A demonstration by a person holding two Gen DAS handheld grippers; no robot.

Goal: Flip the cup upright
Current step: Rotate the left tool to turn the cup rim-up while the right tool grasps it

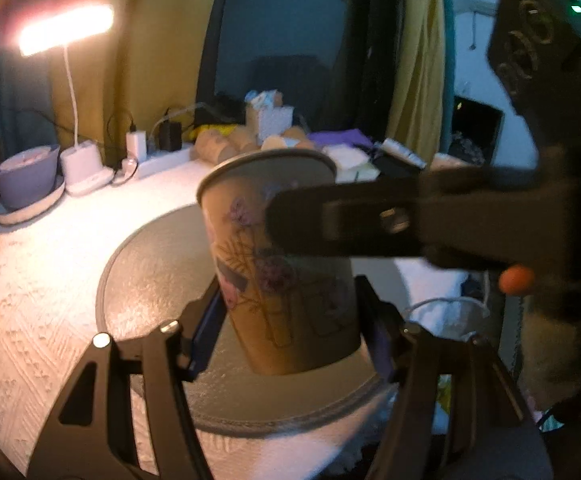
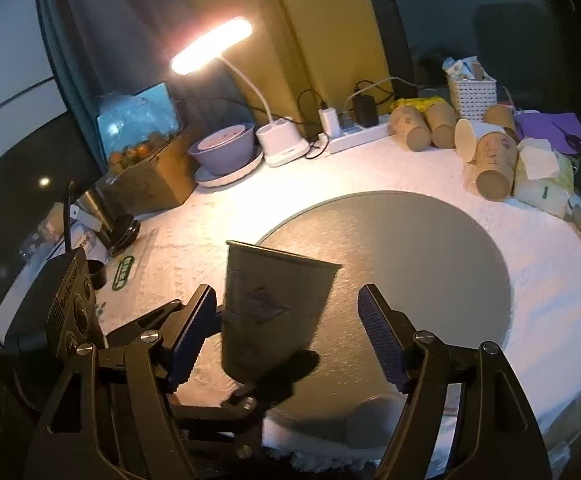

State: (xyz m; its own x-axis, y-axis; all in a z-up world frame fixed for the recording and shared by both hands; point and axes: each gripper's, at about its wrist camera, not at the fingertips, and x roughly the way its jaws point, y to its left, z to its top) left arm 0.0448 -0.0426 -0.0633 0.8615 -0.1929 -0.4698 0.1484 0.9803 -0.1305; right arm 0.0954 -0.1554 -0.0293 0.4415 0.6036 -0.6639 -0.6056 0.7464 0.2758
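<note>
A paper cup point(image 1: 286, 264) with a flower print is rim up, tilted a little, over the round grey mat point(image 1: 154, 272). My left gripper point(image 1: 290, 340) is shut on the cup's lower part, its blue pads against both sides. The cup also shows in the right wrist view point(image 2: 266, 316), with the left gripper's fingers point(image 2: 246, 400) under it. My right gripper point(image 2: 286, 336) is open, its pads on either side of the cup with gaps. One of its fingers point(image 1: 350, 224) crosses in front of the cup in the left wrist view.
Several paper cups point(image 2: 490, 164) lie on their sides at the back right of the table. A lit desk lamp point(image 2: 282, 140), a grey bowl on a plate point(image 2: 226, 152), a power strip point(image 2: 354, 136) and a cardboard box point(image 2: 150, 180) stand along the back. A white basket point(image 2: 472, 96) stands behind the cups.
</note>
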